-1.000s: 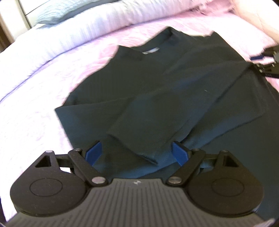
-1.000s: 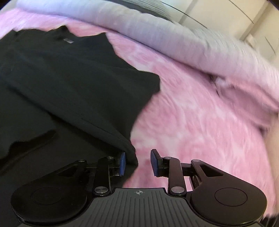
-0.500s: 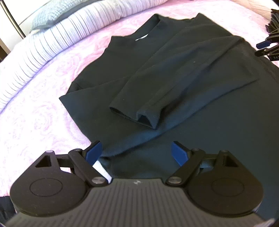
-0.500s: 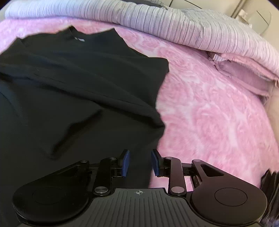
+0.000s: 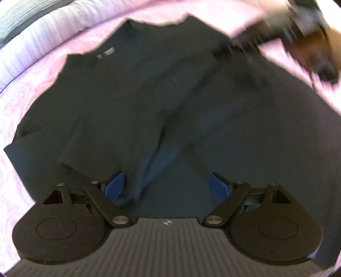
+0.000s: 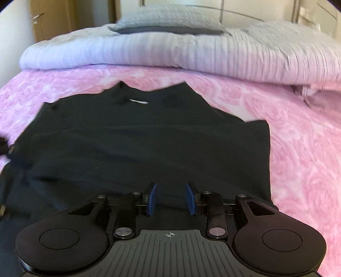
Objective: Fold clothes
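Left hand-held gripper (image 5: 167,184): jaws wide, holding nothing, low over folded-in sleeve (image 5: 119,136) of black shirt (image 5: 234,127). Shirt lies flat on pink bed cover (image 6: 298,138), collar toward striped duvet (image 6: 191,53). Right hand-held gripper (image 6: 171,198): jaws narrow but apart, nothing between them, over shirt's lower part near right edge. Risk, in my judgement: pinching only top layer drags sleeve out of its fold; thin dark cloth hides edges, so grip may miss hem.

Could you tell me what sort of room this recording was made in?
Most likely a bedroom: the black top lies on a bed's pink floral bedspread, with a ribbed pale duvet and a grey pillow behind it.
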A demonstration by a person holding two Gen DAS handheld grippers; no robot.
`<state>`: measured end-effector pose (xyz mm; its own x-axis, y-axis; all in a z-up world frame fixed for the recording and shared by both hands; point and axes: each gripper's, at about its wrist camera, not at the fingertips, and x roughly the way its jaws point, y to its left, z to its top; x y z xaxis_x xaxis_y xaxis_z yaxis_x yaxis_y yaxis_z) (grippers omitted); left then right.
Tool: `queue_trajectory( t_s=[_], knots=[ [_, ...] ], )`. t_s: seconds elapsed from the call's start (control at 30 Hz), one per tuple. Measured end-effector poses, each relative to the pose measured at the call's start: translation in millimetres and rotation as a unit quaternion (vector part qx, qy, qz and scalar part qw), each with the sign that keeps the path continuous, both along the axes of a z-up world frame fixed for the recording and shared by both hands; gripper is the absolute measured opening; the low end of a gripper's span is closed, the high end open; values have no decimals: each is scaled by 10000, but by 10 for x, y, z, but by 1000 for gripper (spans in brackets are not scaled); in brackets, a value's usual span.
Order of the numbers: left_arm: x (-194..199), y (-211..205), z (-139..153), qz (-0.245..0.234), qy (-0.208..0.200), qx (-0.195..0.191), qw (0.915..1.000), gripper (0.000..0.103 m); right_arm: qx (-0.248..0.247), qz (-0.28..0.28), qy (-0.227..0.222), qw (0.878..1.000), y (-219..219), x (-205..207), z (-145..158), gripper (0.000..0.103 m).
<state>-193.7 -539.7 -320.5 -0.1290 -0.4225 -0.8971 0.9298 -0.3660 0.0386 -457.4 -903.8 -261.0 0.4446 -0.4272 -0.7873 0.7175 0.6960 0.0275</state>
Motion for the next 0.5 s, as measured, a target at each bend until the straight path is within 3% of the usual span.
queue_trajectory(
  t_s=[0.2, 0.3, 0.5],
  knots=[
    [220, 426, 143, 593, -176, -41, 9981, 83, 285, -719, -277, 9966, -271, -489, 40, 33],
    [228, 614, 196, 1039, -188, 84, 9944, 83, 1067, -1306, -326, 9851, -492, -742, -141, 33],
    [64, 1034, 377, 1666, -320, 257, 9852, 83, 1267, -1285, -129, 9835, -322, -1043, 35, 34]
  ],
)
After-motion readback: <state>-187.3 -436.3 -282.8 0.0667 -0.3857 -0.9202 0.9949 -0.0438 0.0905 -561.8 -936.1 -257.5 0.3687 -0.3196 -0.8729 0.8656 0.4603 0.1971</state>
